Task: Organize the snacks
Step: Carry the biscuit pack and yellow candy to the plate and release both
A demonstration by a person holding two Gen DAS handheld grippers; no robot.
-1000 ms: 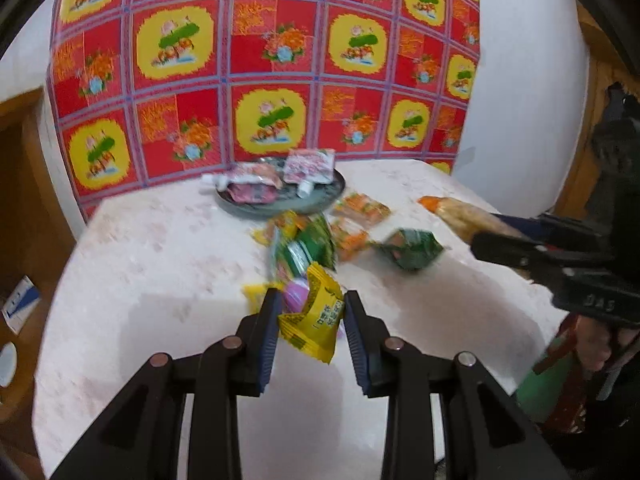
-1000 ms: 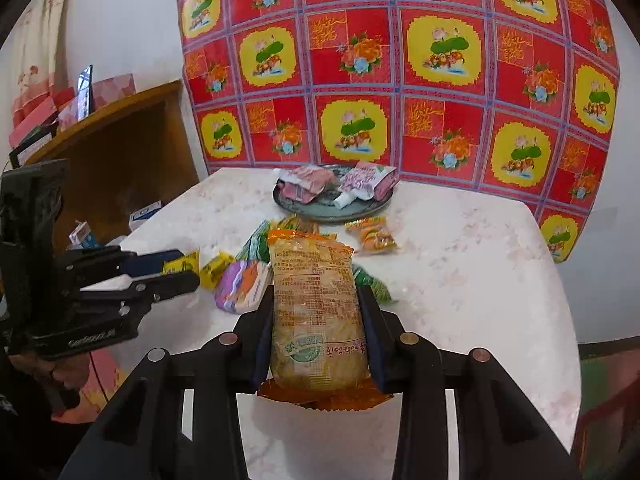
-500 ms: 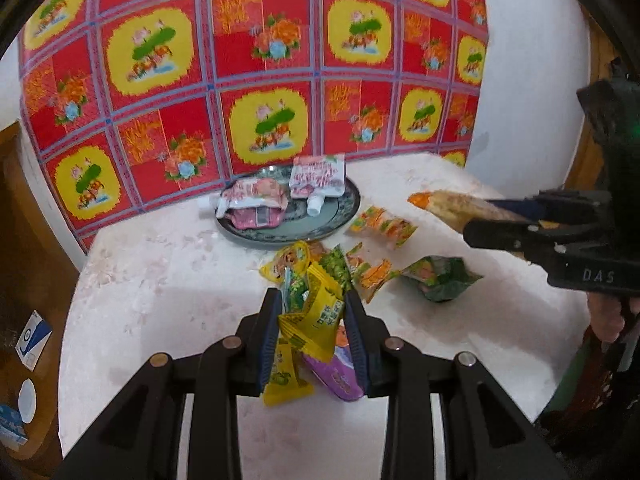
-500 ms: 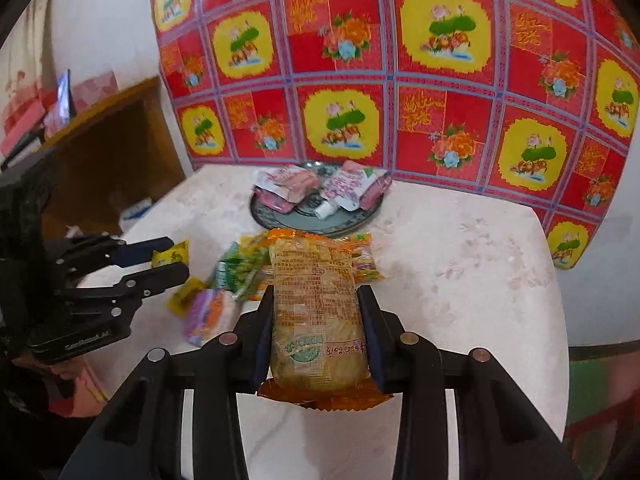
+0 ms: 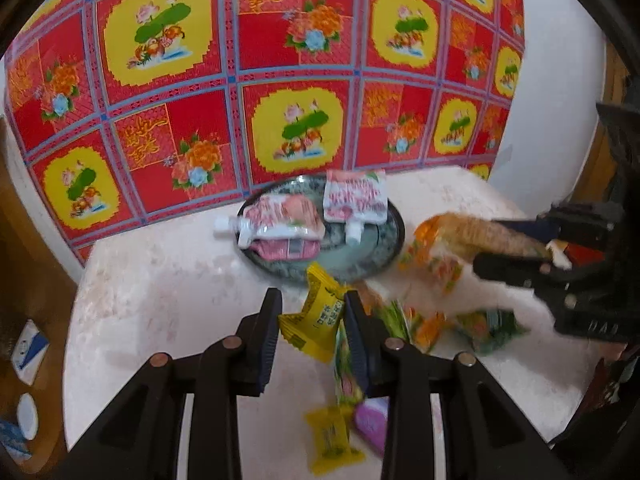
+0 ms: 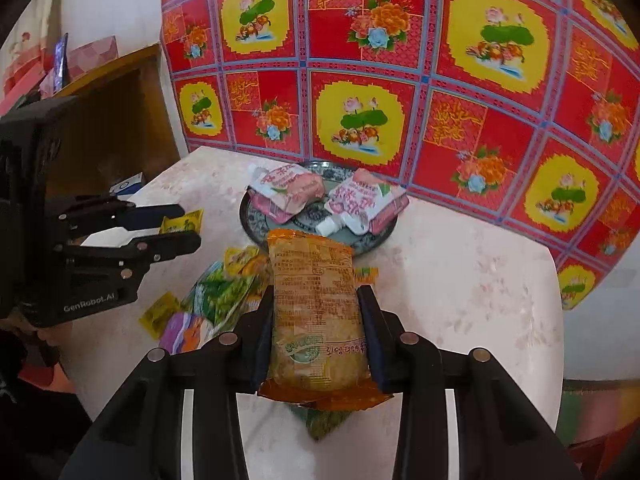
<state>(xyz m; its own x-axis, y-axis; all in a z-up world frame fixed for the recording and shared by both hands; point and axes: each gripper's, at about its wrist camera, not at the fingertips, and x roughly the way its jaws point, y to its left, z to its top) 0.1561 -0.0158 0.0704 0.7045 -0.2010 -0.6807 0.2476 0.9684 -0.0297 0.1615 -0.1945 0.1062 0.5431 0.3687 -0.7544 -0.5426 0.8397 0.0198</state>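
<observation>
My left gripper (image 5: 313,300) is shut on a small yellow snack packet (image 5: 316,322), held above the pale table. My right gripper (image 6: 316,296) is shut on a long orange snack pack (image 6: 316,308), its far end reaching toward the dark round plate (image 6: 256,224). The plate (image 5: 360,256) sits at the table's back edge and holds pink and white spouted pouches (image 5: 354,196). In the left wrist view the right gripper (image 5: 496,248) comes in from the right with the orange pack (image 5: 472,232). In the right wrist view the left gripper (image 6: 188,226) enters from the left with the yellow packet (image 6: 180,224).
Loose snacks lie on the table (image 5: 160,292) between the grippers: green packets (image 6: 220,292), a purple one (image 5: 372,424), a yellow one (image 5: 330,436) and orange ones (image 5: 436,268). A red and yellow patterned cloth (image 5: 280,60) hangs behind. A wooden shelf (image 6: 108,120) stands at the left.
Both grippers have moved forward over the table toward the plate, each still holding its snack. The loose snacks now lie nearer and under the fingers.
</observation>
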